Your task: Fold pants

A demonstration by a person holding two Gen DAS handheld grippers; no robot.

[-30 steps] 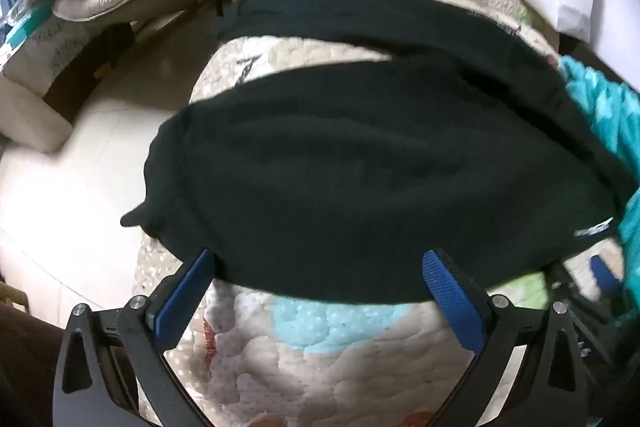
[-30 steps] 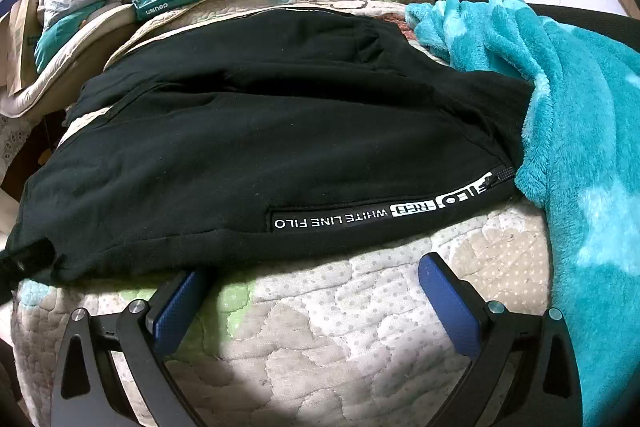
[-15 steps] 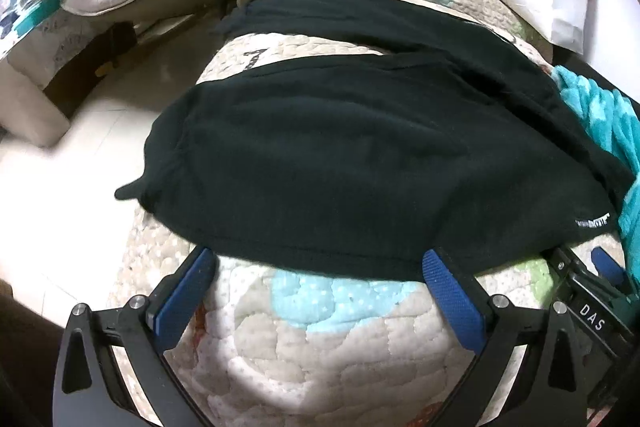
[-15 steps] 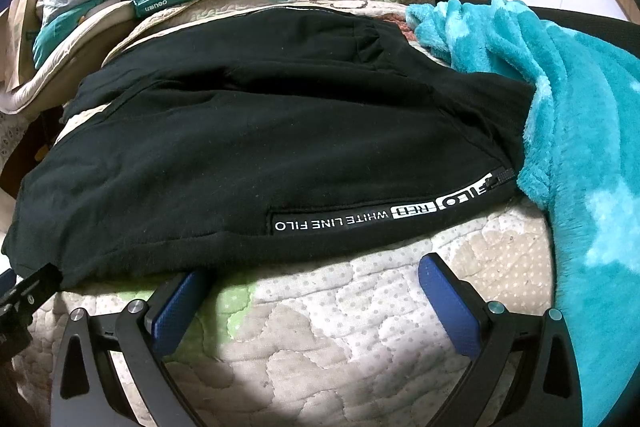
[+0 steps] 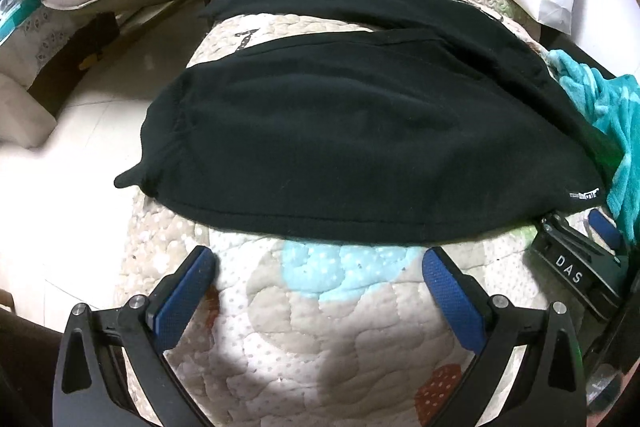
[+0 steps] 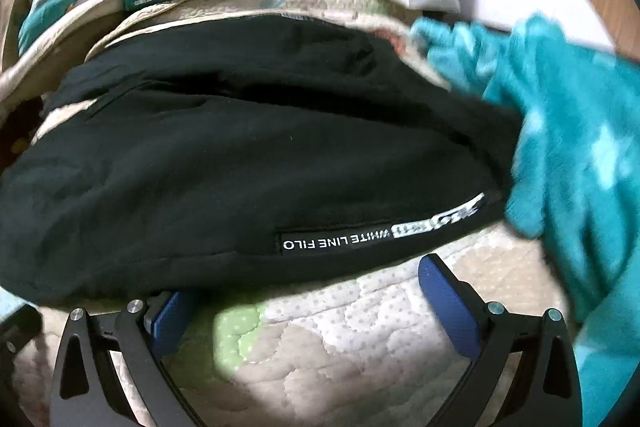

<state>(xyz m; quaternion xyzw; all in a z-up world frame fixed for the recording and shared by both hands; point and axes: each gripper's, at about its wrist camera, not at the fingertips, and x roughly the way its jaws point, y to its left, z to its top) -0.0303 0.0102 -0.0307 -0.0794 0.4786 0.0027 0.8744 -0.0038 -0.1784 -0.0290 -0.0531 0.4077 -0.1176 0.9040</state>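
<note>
Since a second ago the left gripper [image 5: 316, 281] has drawn back from the near hem, while the right gripper [image 6: 306, 289] has pushed in, blurring its view. Both claws stand wide apart, holding nothing. Across the middle of both frames the black fleece pants [image 5: 360, 131] lie spread on the pale quilted mat [image 5: 328, 327], legs splayed toward the upper left. On the right, one blue pad seems tucked under the hem near the white-lettered label [image 6: 384, 231], though blur leaves contact uncertain. A good fold likely needs both claws pinching the near edge at matching points, then carrying it over to the far leg. Bare quilt at the bottom gives room; at the right edge the fluffy teal blanket [image 6: 568, 131] touches the waist and could snag.
</note>
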